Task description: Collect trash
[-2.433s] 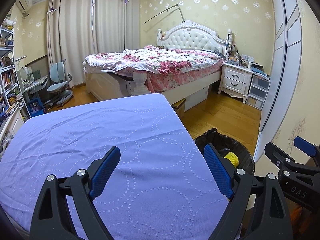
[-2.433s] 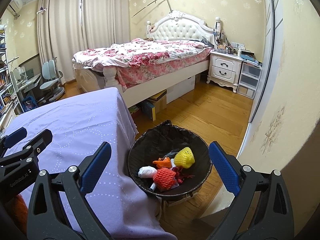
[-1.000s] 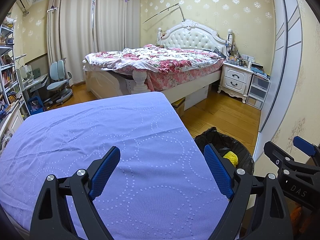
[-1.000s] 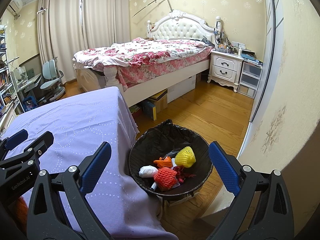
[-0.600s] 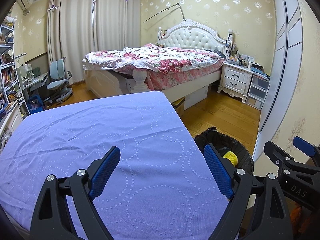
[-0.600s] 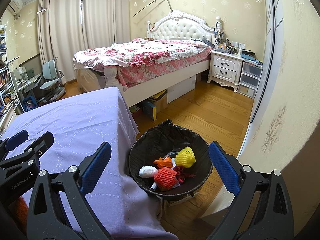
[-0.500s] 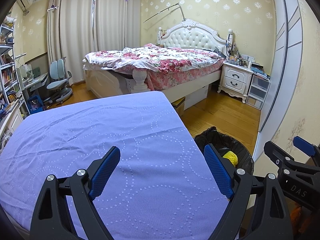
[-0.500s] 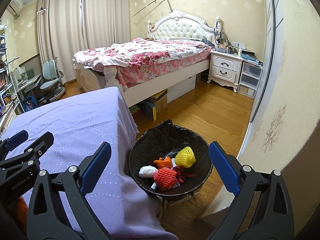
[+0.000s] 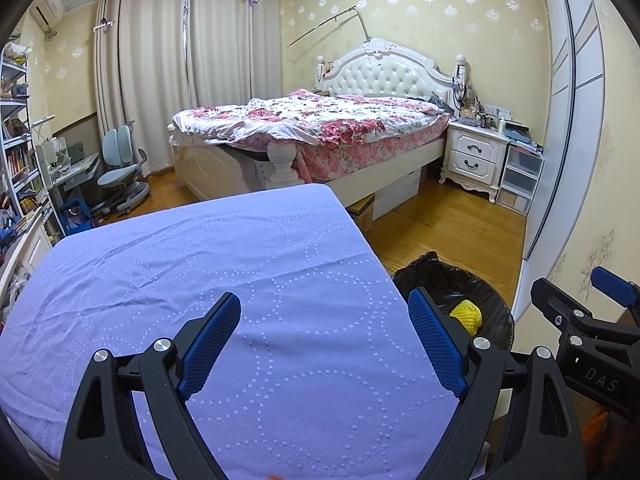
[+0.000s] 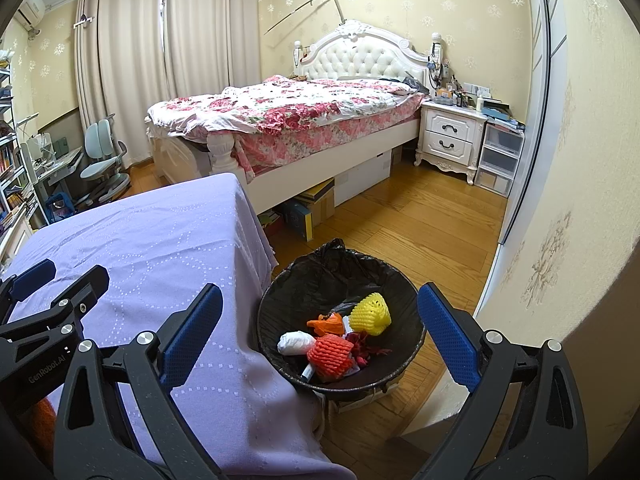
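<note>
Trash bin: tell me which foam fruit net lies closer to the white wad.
The orange-red foam net in the bin. It lies right beside the white wad, while the yellow foam net sits farther back, beyond the orange scrap.

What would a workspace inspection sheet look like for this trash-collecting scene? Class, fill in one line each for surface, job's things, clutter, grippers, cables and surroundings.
Surface: table under a lilac cloth; nothing seen lying on it.
Job's things: black-lined bin on the floor beside the table, holding a yellow foam net, a red foam net, a white wad and orange scraps.
Clutter: boxes under the bed.
Grippers: left gripper and right gripper, jaws open, nothing between them.
Cables: nothing seen.
Surroundings: bed, nightstand, desk chair, wood floor.
</note>
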`<state>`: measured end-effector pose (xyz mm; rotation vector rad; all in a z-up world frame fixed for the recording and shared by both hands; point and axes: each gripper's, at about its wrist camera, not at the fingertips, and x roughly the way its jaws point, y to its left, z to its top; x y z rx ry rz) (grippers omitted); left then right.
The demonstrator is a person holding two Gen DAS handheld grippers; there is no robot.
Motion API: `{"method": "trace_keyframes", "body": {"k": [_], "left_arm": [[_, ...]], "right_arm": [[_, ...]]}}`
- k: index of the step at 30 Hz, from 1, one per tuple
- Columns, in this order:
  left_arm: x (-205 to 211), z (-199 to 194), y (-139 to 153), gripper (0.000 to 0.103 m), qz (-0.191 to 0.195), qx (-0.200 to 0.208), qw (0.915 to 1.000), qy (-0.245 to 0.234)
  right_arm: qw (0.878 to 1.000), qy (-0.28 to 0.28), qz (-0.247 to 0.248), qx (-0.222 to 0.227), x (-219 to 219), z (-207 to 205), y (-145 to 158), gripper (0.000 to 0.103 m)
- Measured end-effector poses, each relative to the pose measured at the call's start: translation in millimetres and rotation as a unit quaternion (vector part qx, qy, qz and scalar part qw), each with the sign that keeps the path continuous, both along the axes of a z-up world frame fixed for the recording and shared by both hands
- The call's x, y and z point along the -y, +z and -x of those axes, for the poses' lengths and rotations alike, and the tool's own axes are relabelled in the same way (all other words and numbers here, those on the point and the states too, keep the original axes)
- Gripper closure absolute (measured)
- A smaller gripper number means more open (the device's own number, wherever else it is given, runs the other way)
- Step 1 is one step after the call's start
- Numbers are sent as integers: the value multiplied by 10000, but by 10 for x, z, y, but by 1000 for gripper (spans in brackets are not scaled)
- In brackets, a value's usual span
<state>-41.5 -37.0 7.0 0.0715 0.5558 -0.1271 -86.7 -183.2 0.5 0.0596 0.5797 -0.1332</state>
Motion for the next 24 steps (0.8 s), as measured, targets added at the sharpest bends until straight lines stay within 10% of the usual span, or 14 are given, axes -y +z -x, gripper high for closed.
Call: {"method": "trace_keyframes", "body": {"k": [24], "left_arm": [[-239, -186, -90, 16, 43, -218, 9993, 306]], "right_arm": [[9996, 223, 76, -155, -235, -113, -111, 7]]}}
